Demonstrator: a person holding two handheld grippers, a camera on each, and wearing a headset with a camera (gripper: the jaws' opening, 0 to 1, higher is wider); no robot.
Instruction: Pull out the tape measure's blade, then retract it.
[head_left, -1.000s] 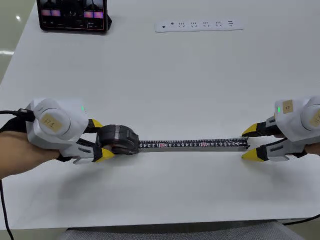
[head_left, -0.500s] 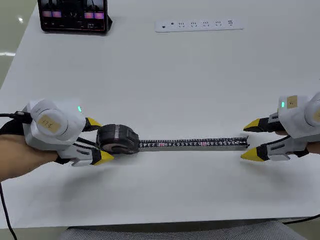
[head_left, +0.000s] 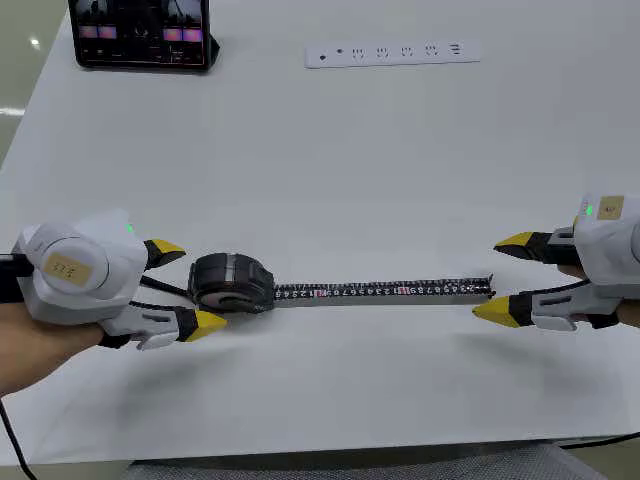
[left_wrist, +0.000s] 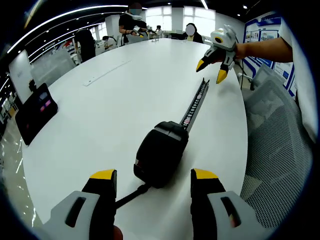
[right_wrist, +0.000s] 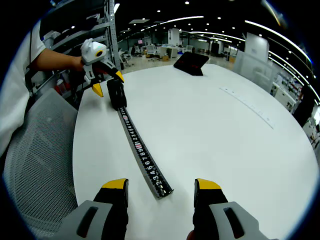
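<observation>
White table (head_left: 400, 150), tape measure (head_left: 232, 283), blade (head_left: 385, 290) out

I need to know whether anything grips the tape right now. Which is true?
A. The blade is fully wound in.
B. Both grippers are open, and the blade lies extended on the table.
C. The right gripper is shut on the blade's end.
B: the left gripper and right gripper have their jaws apart, clamping neither the case nor the blade, which lies pulled out on the table.

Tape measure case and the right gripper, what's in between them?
The pulled-out blade lies flat on the table, running from the case toward the right gripper; head view shows it.
</observation>
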